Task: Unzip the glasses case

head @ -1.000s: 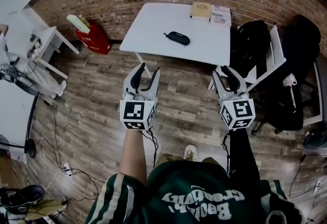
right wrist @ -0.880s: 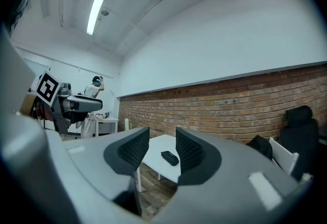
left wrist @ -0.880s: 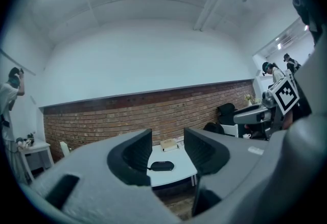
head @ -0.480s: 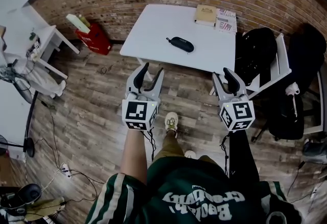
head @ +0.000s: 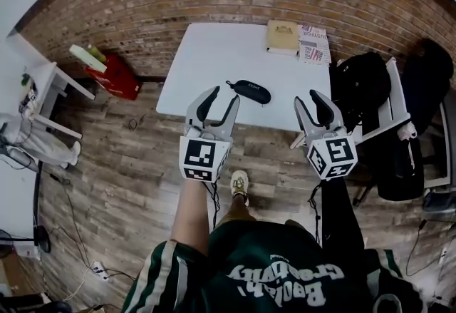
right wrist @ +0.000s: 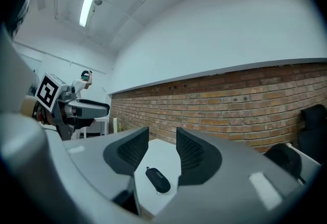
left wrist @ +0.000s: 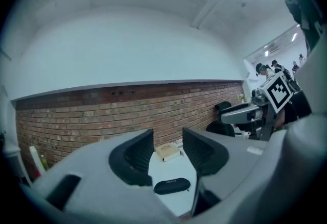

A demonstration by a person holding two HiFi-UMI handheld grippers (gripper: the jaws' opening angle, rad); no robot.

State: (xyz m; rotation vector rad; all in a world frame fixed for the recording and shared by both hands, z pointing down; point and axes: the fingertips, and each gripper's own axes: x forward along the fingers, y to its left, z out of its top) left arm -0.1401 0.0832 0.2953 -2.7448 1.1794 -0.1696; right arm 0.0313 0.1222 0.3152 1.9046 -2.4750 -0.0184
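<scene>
A black zipped glasses case (head: 251, 91) lies near the front edge of the white table (head: 214, 55). It also shows low between the jaws in the left gripper view (left wrist: 172, 185) and in the right gripper view (right wrist: 158, 180). My left gripper (head: 224, 99) is held level just short of the table edge, left of the case. It is open with nothing between its jaws, which have just been closing a little. My right gripper (head: 308, 99) hangs open and empty off the table's front right corner. Neither gripper touches the case.
A tan book (head: 282, 36) and a printed booklet (head: 313, 44) lie at the table's far right. Beside the table on the right stands a white chair with a black bag (head: 362, 87). A red bag (head: 114, 76) sits by the brick wall on the left. My shoe (head: 240, 183) is on the wooden floor.
I have stepped forward, and both grippers have travelled towards the table. The case now lies just beyond the left gripper's tips.
</scene>
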